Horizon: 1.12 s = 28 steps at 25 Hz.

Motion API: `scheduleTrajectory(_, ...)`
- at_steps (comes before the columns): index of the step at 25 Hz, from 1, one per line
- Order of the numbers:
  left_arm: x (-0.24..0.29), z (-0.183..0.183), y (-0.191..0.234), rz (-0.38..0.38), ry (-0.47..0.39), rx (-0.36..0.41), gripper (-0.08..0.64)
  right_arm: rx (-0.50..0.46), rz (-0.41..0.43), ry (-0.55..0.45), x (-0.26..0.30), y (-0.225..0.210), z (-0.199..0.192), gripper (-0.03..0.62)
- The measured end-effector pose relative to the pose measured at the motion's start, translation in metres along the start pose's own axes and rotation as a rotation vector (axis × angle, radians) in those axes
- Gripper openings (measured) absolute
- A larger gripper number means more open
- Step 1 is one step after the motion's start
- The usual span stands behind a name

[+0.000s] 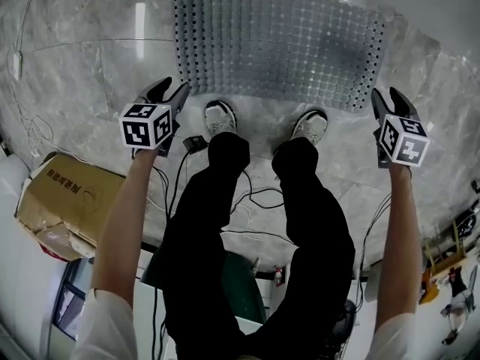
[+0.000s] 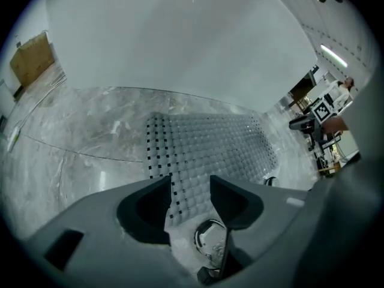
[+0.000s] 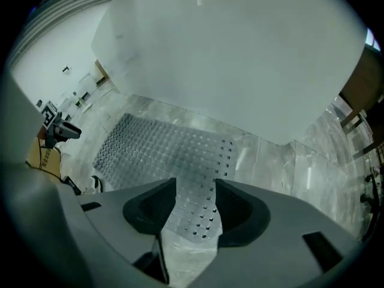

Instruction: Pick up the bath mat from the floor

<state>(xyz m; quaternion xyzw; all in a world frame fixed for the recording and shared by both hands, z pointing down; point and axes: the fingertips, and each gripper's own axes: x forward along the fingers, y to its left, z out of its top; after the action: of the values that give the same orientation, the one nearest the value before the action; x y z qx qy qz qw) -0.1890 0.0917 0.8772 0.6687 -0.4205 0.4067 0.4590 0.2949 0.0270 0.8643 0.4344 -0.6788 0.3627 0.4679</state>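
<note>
Mat: the bath mat (image 1: 277,43) lies flat on the marble floor (image 1: 75,73), straight ahead of the person, its near edge just beyond the shoes (image 1: 220,117).
Left gripper (image 1: 171,88): pointing steeply down over the mat's near left corner. The jaws stand well apart and grip nothing. In its own view the corner shows through the gap, down on the floor.
Right gripper (image 1: 391,100): the same over the near right corner, with the jaws wide, empty, and the corner framed between them.
Stage: as I read it, this is the approach and no grip has been made yet.
Risk, thin edge: the mat hugs the floor. Jaws that close too high would get nothing, and jaws that come too low would jab the marble.
Risk, cling: a bath mat may stick to a smooth floor, so a corner could pull out of the pads on the lift.
Risk, toes: I can't tell whether the shoes overlap the near edge. If they do, they pin it.
Risk, uneven hold: if only one corner is caught, the mat would hang and drag.
Risk, cables (image 1: 255,201): these lie loose behind the feet, and a step back could snag them.
</note>
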Motion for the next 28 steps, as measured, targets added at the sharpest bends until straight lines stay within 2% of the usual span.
scheduleTrajectory(4, 0.037, -0.019, 0.037, 0.071, 0.048, -0.008, 0.245, -0.034, -0.018, 0.064, 0.041, -0.025, -0.025, 0.176)
scheduleTrajectory(10, 0.085, -0.033, 0.099, 0.167, 0.028, -0.142, 0.242, -0.006, -0.064, 0.103, 0.103, -0.060, -0.058, 0.176)
scheduleTrajectory(13, 0.100, -0.042, 0.117, 0.197, 0.066, -0.122, 0.244, 0.024, -0.052, 0.119, 0.123, -0.062, -0.072, 0.202)
scheduleTrajectory(18, 0.122, -0.052, 0.124, 0.192, 0.120, -0.061, 0.244, 0.024, -0.042, 0.141, 0.144, -0.062, -0.086, 0.233)
scheduleTrajectory(23, 0.128, -0.055, 0.126, 0.156, 0.099, -0.083, 0.242, 0.027, -0.042, 0.161, 0.153, -0.064, -0.092, 0.241)
scheduleTrajectory(28, 0.137, -0.056, 0.121, 0.098, 0.096, -0.074, 0.181, 0.019, -0.009, 0.149, 0.155, -0.063, -0.090, 0.241)
